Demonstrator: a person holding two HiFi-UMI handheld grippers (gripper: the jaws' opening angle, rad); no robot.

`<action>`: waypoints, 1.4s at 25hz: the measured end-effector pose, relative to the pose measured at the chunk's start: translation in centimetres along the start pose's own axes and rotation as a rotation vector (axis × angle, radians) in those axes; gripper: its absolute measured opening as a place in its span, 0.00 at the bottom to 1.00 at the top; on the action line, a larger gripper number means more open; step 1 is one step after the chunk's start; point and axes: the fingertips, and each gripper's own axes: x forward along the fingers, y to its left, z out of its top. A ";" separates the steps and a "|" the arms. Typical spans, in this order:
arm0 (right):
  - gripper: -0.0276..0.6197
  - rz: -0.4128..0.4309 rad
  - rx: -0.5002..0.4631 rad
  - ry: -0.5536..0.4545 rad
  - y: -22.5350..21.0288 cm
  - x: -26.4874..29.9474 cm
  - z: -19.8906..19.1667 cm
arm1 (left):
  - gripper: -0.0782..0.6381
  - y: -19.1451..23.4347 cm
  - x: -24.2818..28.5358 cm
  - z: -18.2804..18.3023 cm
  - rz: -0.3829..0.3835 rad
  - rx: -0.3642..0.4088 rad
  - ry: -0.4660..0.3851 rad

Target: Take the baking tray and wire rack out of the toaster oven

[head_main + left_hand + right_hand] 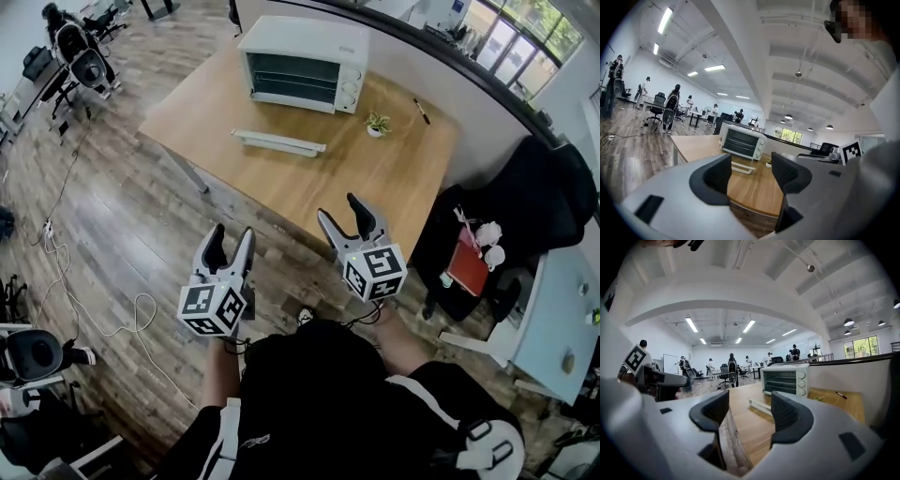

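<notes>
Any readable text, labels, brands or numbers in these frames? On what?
None readable in any view.
White metal toaster oven: any print by its knobs is too small to read.
Left hand-held gripper and right hand-held gripper: their cubes carry black-and-white square patterns, no words.

Smooth pale wood table (pixel 394 178), glossy white metal toaster oven (pixel 302 64), matt grey-brown wood-plank floor (pixel 122 216) with visible grain

Bright, even light in all three views, from ceiling strip lights (pixel 691 324) plus daylight through the windows (pixel 862 347). Shadows are soft and short, with a faint one at the foot of the toaster oven (pixel 302 64). Mild sheen on the wooden floor (pixel 141 216). Both gripper views are heavy fisheye: dark vignetted corners, bowed ceiling lines. Head view also barrels at the edges.
</notes>
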 end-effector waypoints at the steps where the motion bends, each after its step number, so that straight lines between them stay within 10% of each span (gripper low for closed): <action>1: 0.47 0.000 0.005 0.001 -0.7 0.9 0.2 | 0.47 0.2 1.1 0.2 -0.002 -0.005 0.004; 11: 0.47 -0.024 0.050 0.038 -4.7 8.6 0.2 | 0.46 5.2 10.9 0.4 0.012 -0.120 0.043; 27: 0.47 -0.173 0.118 0.144 -10.5 23.4 0.6 | 0.46 12.2 30.4 3.5 -0.191 -0.231 0.161; 35: 0.45 -0.215 0.346 0.105 -13.8 31.0 1.5 | 0.46 14.8 39.3 3.4 -0.288 -0.291 0.240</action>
